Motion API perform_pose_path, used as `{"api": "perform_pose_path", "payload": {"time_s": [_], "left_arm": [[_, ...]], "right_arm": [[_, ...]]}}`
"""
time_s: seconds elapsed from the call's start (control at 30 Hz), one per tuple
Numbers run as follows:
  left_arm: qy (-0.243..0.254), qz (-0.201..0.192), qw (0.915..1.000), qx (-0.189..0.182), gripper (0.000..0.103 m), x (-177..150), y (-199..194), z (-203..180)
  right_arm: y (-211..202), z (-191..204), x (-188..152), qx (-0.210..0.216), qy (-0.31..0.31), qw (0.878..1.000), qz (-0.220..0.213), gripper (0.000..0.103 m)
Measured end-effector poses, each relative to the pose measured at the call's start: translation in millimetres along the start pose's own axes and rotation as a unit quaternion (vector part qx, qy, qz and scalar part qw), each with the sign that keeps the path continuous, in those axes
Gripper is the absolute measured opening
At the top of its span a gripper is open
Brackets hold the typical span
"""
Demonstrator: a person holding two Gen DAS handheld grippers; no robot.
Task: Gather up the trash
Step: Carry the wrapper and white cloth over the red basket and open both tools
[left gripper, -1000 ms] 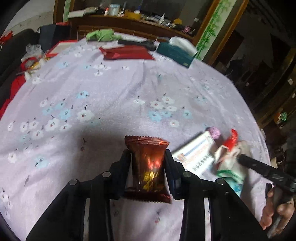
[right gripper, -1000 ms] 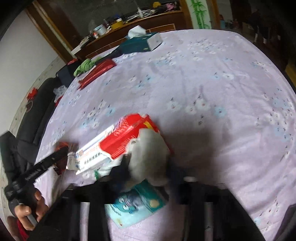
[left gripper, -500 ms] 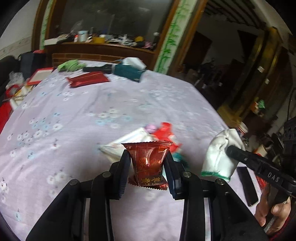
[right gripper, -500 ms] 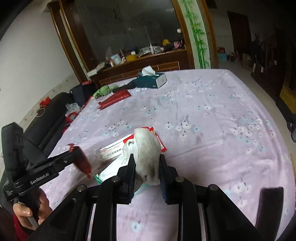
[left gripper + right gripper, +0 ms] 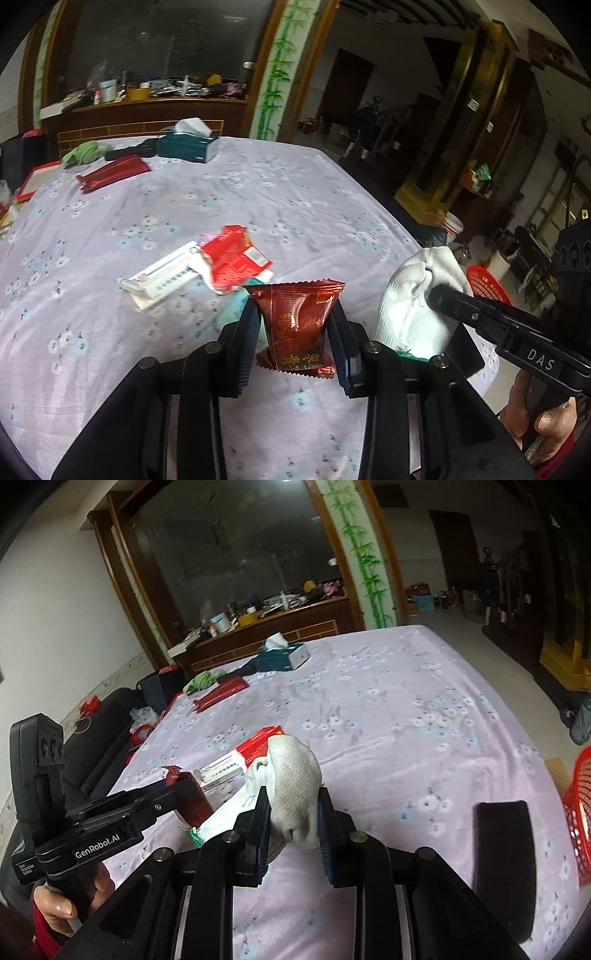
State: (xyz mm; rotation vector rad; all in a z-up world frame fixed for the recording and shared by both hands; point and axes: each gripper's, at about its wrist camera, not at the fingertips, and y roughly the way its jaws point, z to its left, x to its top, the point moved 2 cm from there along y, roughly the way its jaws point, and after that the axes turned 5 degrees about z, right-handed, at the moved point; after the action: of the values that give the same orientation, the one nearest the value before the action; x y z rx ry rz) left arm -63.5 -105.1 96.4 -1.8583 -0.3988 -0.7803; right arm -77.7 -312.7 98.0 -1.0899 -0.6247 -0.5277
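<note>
My left gripper [image 5: 295, 317] is shut on a dark red snack packet [image 5: 297, 321], held up above the table. The right gripper [image 5: 293, 812] is shut on a crumpled white cloth glove [image 5: 295, 779] with a green cuff, also lifted off the table. In the left wrist view the glove [image 5: 417, 299] hangs to the right of the packet. A torn red wrapper [image 5: 232, 258] and a white carton [image 5: 162, 277] lie together on the lilac flowered tablecloth [image 5: 110, 332] beyond both grippers. In the right wrist view the packet [image 5: 192, 801] shows at the left, in the other gripper.
A red plastic basket [image 5: 576, 812] stands on the floor off the table's right edge. A black flat device [image 5: 504, 853] lies near the front right. At the far end sit a teal tissue box [image 5: 186, 146], a red pouch [image 5: 112, 173] and a green cloth [image 5: 83, 153].
Both grippers have risen from the table and swung toward its right side, carrying the packet and the glove. The glove was lifted off the wrapper pile, which stays on the cloth.
</note>
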Motion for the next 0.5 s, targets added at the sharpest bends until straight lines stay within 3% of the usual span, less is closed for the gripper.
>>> {"api": "perform_pose_path", "payload": {"time_s": [0.3,0.5], "left_arm": [[0.036,0.013,0.9991,-0.019,0.035,0.9,9.2,-42.2],[0.078,0.027,0.9959,-0.036,0.035,0.1,23.8,-89.6]], "right_arm": [[-34.7,-32.9,-16.0,-0.014,0.034,0.999,-0.028,0.025],[-62.9,-64.6,-25.7,-0.025,0.058,0.997,-0.046,0.025]]}}
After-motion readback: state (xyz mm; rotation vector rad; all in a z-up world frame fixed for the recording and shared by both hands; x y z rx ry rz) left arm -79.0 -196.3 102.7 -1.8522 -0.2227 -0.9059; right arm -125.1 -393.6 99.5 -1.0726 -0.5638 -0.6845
